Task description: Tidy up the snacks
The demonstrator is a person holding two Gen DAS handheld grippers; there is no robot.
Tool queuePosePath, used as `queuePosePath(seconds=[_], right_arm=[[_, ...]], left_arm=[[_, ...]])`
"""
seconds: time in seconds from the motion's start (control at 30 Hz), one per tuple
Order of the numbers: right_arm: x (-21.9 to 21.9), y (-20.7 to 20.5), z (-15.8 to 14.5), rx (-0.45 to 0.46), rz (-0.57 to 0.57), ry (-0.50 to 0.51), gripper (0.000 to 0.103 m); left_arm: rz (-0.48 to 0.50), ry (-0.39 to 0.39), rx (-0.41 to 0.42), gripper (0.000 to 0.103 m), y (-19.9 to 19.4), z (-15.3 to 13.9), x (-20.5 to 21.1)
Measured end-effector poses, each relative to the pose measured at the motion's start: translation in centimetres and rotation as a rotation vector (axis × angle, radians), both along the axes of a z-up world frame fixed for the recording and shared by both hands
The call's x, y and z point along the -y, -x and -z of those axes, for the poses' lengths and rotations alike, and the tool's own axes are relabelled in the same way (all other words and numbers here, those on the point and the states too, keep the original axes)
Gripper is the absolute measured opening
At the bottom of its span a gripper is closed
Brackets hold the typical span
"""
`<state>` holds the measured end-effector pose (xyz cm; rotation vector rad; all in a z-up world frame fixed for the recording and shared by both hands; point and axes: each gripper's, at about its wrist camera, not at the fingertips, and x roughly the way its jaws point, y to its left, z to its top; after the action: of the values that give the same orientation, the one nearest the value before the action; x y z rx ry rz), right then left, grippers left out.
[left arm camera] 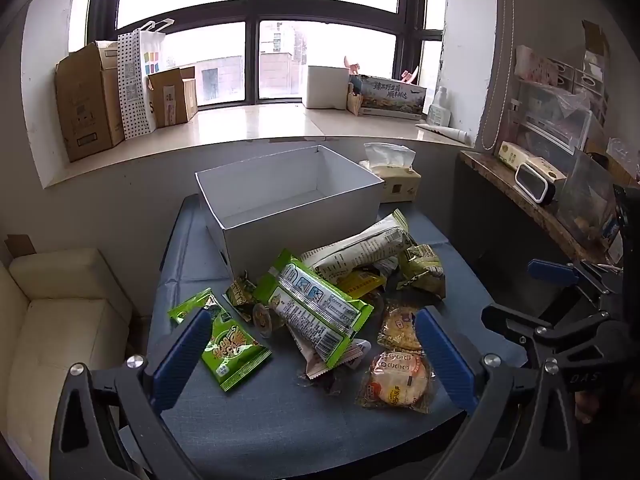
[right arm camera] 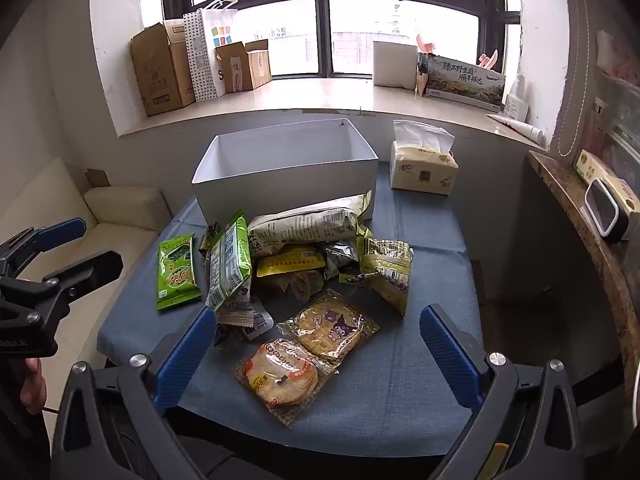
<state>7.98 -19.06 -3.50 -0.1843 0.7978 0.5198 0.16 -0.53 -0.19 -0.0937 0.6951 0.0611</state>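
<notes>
I am just starting. My left gripper point(left arm camera: 312, 356) and right gripper point(right arm camera: 316, 350) are both wide open and hold nothing. The snacks point(right arm camera: 296, 264) lie in a pile on the blue worktop point(right arm camera: 420, 380), right in front of the empty white box point(right arm camera: 280, 192). Next I think I must reach down and grab one pack, maybe the round cracker point(right arm camera: 282, 380).

Two cameras look down at one table

Each camera sits on a gripper, close above the blue table point(left arm camera: 280, 432), facing the window point(right arm camera: 400, 36). The left one looks from a bit further left, I think. Both show the white box point(left arm camera: 304, 228) and the snack pile point(right arm camera: 304, 256).
</notes>
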Motion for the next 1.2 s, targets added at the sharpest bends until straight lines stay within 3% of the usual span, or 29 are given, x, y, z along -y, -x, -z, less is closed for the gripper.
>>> queuePosePath(seconds=[1.2], right_arm=[[0.32,0.24,0.23,-0.002,-0.004,-0.015,0.103]], left_arm=[[-0.010,0.005,0.006,0.103,0.32,-0.53,-0.45]])
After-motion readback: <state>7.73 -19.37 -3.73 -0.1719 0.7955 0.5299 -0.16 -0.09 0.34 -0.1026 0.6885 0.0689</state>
